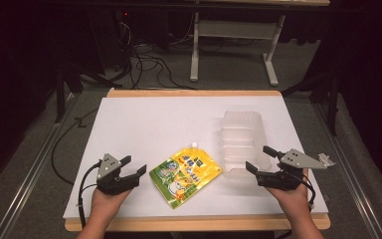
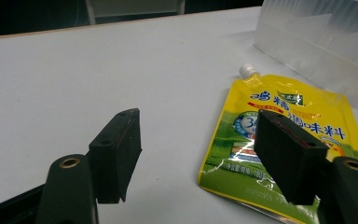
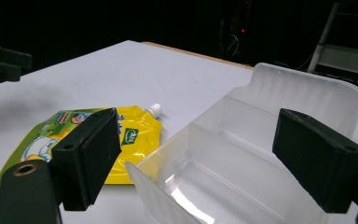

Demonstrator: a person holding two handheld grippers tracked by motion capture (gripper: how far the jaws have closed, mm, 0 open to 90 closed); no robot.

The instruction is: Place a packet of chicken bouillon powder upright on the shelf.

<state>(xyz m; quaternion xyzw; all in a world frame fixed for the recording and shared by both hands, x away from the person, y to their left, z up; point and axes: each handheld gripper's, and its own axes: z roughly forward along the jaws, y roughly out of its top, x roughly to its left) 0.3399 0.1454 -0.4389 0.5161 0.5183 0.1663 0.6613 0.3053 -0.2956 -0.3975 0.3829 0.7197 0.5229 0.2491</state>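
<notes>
On the white table [image 1: 144, 119], both hand-held grippers gape empty, flanking the yellow pouch [image 1: 185, 174] beside a clear bin [image 1: 241, 144].

Yellow spouted pouch [image 2: 284, 135] lying on the white table carries blue Chinese characters reading 鸡精调味料, plus a partly hidden "3" inside a blue circle.

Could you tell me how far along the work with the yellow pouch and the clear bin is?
Nothing looks done yet: the yellow spouted seasoning pouch lies flat on the white table, beside the clear divided bin, whose compartments look empty. In hand: the left tongs and right tongs are both open, holding nothing, flanking pouch and bin. Left, probably: gripping the pouch and placing it in the bin.
</notes>
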